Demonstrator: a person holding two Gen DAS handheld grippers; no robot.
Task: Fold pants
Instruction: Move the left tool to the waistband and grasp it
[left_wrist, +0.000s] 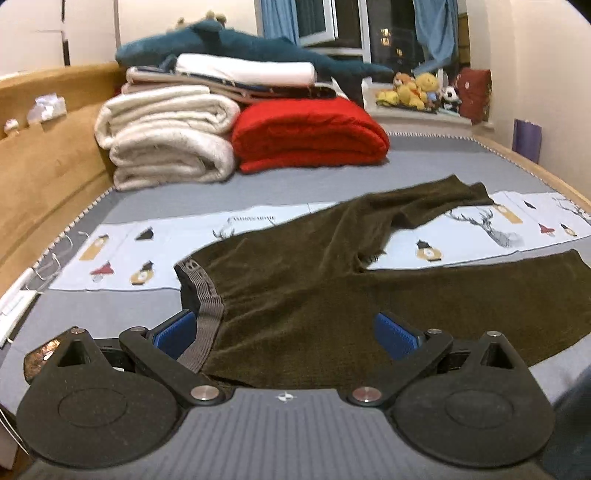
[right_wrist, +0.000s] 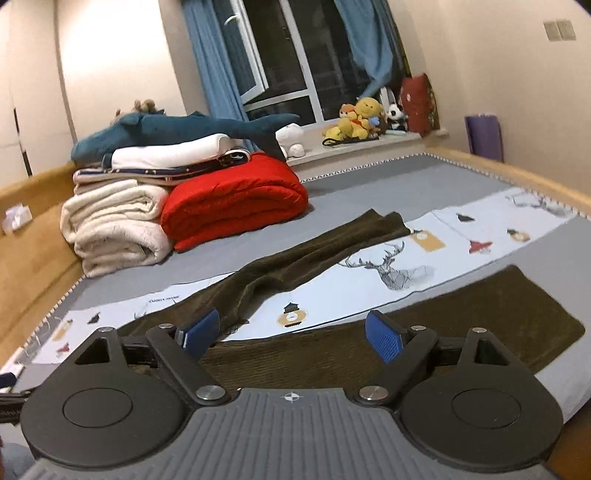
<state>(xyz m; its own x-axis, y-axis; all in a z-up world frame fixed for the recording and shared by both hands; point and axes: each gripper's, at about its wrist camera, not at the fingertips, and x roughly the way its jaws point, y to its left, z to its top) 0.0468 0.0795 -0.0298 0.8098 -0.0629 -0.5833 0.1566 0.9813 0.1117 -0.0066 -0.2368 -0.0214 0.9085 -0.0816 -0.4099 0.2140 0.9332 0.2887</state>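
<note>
Lying beneath both open grippers: pants (left_wrist: 314, 295)

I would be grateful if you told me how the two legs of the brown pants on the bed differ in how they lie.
The far leg is rumpled and creased, while the near leg lies flat and smooth. The far leg angles away toward the red blanket; the near leg runs along the near side of the bed. They share the dark brown fabric and spread apart in a V from the waistband.
</note>
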